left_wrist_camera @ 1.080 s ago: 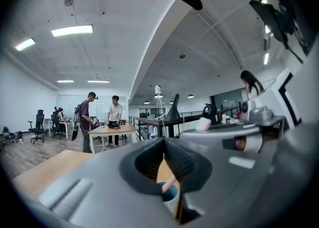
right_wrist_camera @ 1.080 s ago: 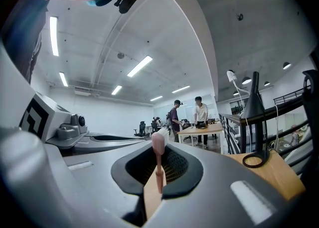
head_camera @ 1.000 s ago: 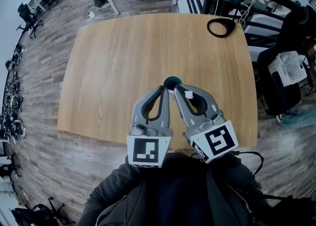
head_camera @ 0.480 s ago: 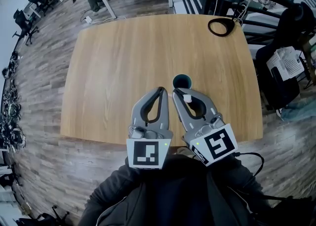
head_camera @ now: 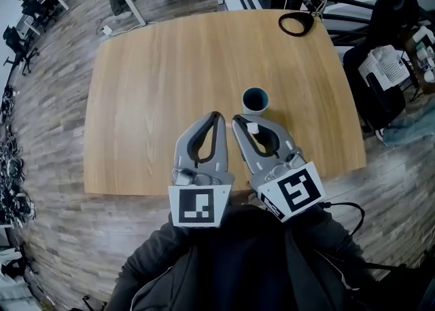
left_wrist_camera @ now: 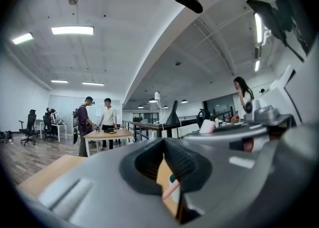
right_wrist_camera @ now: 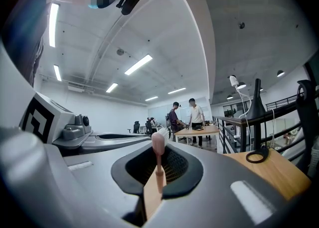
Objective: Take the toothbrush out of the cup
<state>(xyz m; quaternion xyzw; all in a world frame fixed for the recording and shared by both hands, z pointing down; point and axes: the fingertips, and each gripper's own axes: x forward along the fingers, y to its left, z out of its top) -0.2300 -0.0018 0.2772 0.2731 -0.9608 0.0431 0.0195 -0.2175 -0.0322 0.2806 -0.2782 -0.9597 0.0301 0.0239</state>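
Holding the toothbrush (right_wrist_camera: 158,165) upright in my right gripper (head_camera: 236,119), clear of the cup (head_camera: 255,100).

It shows just below centre in the head view, its pinkish handle pinched between the closed jaws and its bristle head poking up above them. The cup stands just past the tips, up and to the right, apart from the brush. I judge the brush light, thin and stiff, with a smooth handle that could swivel in a narrow pinch, so mid-handle is the place to grip, never the bristles. My left gripper (head_camera: 217,117) sits just beside the right, jaws together on nothing. Around us spreads the wooden table (head_camera: 156,79), a lamp base (head_camera: 297,24) at its upper right corner.
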